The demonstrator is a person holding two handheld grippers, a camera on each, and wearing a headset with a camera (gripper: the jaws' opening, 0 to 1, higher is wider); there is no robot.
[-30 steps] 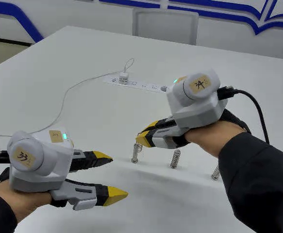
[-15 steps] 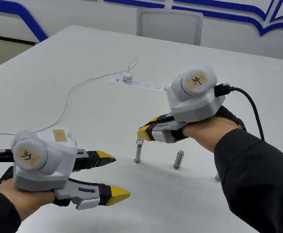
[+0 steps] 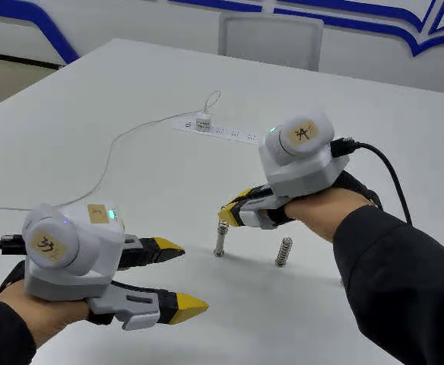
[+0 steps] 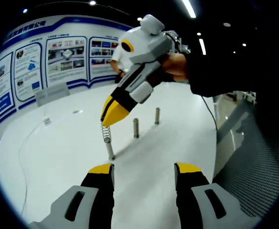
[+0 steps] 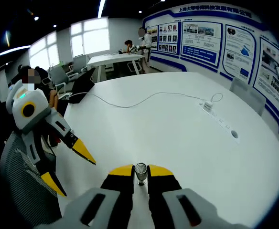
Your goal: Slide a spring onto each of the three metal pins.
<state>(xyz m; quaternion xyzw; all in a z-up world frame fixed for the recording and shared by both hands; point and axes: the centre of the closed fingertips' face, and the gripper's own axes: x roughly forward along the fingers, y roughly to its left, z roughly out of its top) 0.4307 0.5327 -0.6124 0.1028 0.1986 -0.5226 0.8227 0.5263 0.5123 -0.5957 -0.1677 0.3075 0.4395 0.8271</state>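
The left gripper view looked along the desk (image 4: 58, 143) at the full row: three upright metal pins, a near pin (image 4: 111, 151), a middle pin (image 4: 136, 129) and a far pin (image 4: 157, 116), the last two each wearing a coil down the shaft. In that view the right gripper (image 4: 108, 114) hung over the near pin, its yellow-tipped jaws pinching the top of a spring (image 4: 106, 132) whose lower coils sat over the pin's head, with bare shaft below. The right gripper view gave the same grip end-on: the round open top of the spring was caught between the two jaws, which pressed on it from either side.

In the head view two pins could be counted. A dark sleeve (image 3: 404, 289) lay over the desk to their right, and the right gripper's jaws covered the top of the held spring. The left gripper (image 3: 195, 278) sat low and well apart from the pins, its jaws spread with nothing between them.

Farther back lay one power strip (image 3: 222, 131) with a white plug (image 3: 203, 122) in it. A thin cable (image 3: 115, 148) trailed off toward the desk's edge, and a chair (image 3: 271, 38) stood at the far side.

In all there were two grippers, three pins and three springs, one of them held
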